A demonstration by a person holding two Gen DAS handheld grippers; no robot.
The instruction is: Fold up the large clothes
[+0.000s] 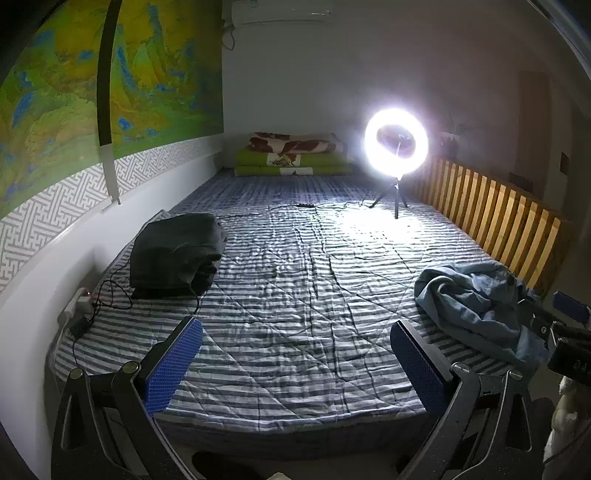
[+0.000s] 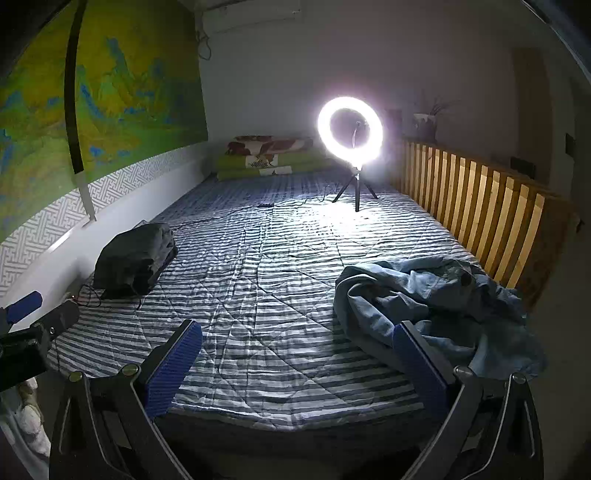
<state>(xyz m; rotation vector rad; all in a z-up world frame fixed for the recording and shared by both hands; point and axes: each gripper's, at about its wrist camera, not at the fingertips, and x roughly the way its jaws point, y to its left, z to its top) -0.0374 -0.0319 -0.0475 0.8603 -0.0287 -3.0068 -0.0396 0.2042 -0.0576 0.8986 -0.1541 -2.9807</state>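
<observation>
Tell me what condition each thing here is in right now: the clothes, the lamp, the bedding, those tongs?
Blue garment: crumpled, unfolded, near the wooden rail.
Dark clothes: folded, stacked by the wall.
Ring light: switched on, upright on its tripod.
Green bedding: folded, piled at the far end.
Striped sheet: spread flat, creased.
Left tongs: open, empty.
Right tongs: open, empty.

A bedroom in a home

A wide bed (image 1: 295, 295) with a striped quilt fills the room, folded bedding (image 1: 291, 155) stacked at its far end, a slatted wooden rail (image 1: 491, 214) along one side, a landscape hanging (image 1: 110, 92) on the wall, and an air conditioner (image 1: 277, 14) overhead.
</observation>
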